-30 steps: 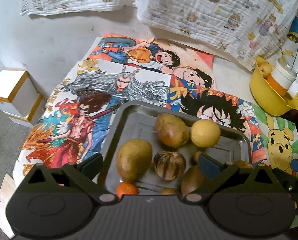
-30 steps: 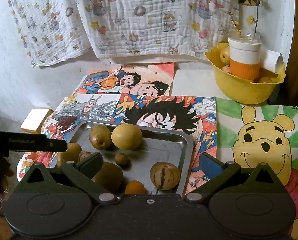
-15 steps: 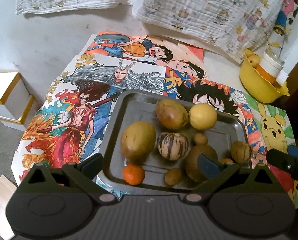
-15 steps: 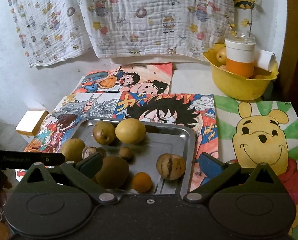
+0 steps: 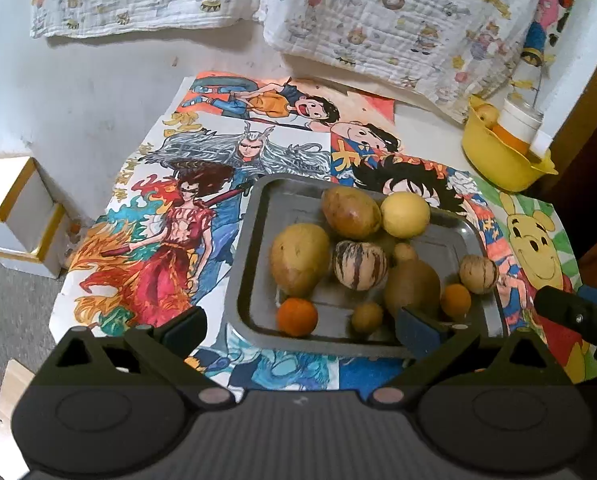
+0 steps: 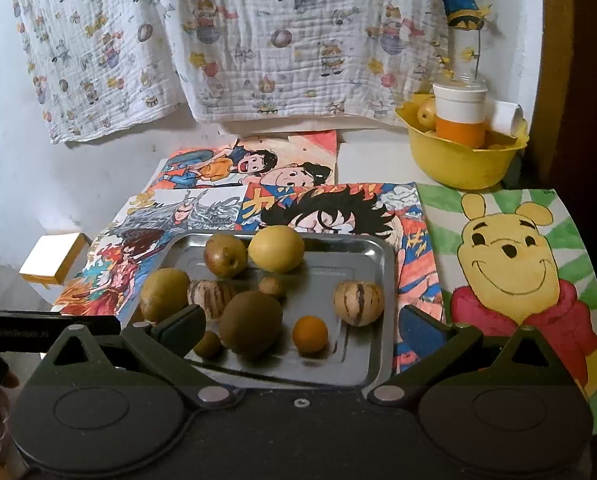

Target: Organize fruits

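Observation:
A metal tray (image 5: 254, 240) (image 6: 382, 280) holds several fruits: a yellow round one (image 5: 404, 215) (image 6: 276, 249), two striped melons (image 5: 359, 265) (image 6: 358, 303), a brown kiwi (image 6: 251, 323), small oranges (image 5: 297, 317) (image 6: 309, 334), and brownish mangoes (image 5: 299, 258). My left gripper (image 5: 298, 330) is open and empty, held back above the tray's near edge. My right gripper (image 6: 300, 330) is open and empty, above the tray's near right side. The right gripper's tip also shows in the left wrist view (image 5: 570, 314).
A yellow bowl (image 5: 498, 160) (image 6: 460, 162) at the back right holds a white-and-orange cup (image 6: 460, 120) and fruit. Cartoon drawings (image 6: 514, 264) cover the table. White boxes (image 5: 10, 216) stand left of the table. A printed cloth (image 6: 238, 40) hangs behind.
Both grippers have pulled back and up from the tray, so the whole tray and more of the table show. The fruits have not moved.

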Action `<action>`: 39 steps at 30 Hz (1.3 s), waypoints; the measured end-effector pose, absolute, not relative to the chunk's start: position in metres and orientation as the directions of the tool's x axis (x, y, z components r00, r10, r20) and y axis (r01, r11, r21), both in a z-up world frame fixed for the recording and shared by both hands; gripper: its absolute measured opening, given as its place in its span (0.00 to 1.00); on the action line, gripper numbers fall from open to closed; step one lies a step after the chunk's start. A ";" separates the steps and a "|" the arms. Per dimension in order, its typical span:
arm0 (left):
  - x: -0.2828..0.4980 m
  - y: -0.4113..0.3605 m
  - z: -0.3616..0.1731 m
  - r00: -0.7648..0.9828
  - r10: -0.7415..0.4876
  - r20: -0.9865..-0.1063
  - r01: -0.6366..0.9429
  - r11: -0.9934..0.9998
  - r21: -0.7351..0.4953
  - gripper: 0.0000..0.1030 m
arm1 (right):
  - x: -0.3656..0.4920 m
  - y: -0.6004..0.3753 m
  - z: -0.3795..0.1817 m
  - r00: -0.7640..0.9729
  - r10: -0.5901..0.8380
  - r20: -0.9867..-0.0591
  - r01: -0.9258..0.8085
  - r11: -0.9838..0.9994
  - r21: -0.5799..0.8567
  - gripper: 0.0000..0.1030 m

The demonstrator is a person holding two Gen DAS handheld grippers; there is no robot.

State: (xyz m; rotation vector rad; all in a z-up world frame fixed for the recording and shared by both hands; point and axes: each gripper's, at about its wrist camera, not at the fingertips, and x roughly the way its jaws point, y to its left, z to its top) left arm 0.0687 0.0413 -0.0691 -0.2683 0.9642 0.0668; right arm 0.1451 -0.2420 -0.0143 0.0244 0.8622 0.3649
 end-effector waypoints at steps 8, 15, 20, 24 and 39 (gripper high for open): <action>0.047 0.044 -0.066 0.582 -0.082 -0.809 -0.154 0.966 -0.209 0.99 | 0.117 -0.240 -0.010 0.602 0.294 -0.743 -0.269 0.950 0.158 0.99; 0.029 0.050 -0.064 0.590 -0.084 -0.803 -0.144 0.968 -0.207 0.99 | 0.095 -0.235 -0.009 0.598 0.294 -0.746 -0.269 0.950 0.159 0.99; 0.017 0.052 -0.064 0.590 -0.083 -0.803 -0.144 0.968 -0.206 0.99 | 0.084 -0.231 -0.012 0.580 0.293 -0.760 -0.276 0.949 0.155 0.99; 0.008 0.055 -0.065 0.585 -0.087 -0.807 -0.155 0.964 -0.216 0.99 | 0.077 -0.230 -0.014 0.569 0.293 -0.768 -0.277 0.948 0.156 0.99; -0.009 0.058 -0.063 0.594 -0.081 -0.800 -0.168 0.961 -0.222 0.99 | 0.064 -0.228 -0.013 0.562 0.298 -0.772 -0.283 0.946 0.159 0.99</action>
